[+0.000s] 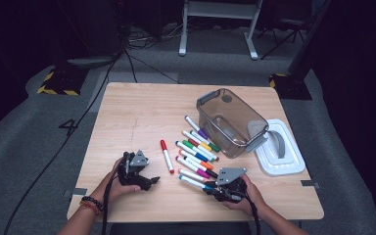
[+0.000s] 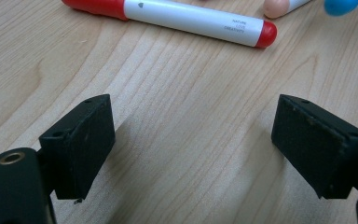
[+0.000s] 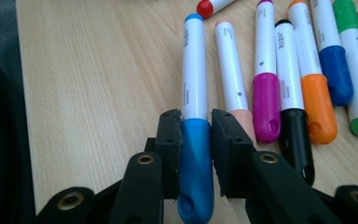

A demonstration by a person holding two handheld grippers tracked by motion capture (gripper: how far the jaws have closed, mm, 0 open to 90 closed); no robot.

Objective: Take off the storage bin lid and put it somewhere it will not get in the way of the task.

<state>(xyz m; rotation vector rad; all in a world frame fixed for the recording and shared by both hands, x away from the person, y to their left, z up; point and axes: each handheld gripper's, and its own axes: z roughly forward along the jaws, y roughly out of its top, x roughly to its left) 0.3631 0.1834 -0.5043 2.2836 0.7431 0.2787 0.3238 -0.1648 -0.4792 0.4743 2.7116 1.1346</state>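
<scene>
Row of markers [image 1: 198,156] mid-table, lone marker [image 1: 167,156] to its left, bin [image 1: 235,134] behind-right, lid [image 1: 293,164] right of bin

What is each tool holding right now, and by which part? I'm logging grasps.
Right tool is shut on the blue marker at its cap. Left tool is open, holding nothing.

A clear plastic bin [image 1: 231,121] sits at two o'clock on the desk [image 1: 137,112], its white lid [image 1: 280,147] just beside it at three.
</scene>
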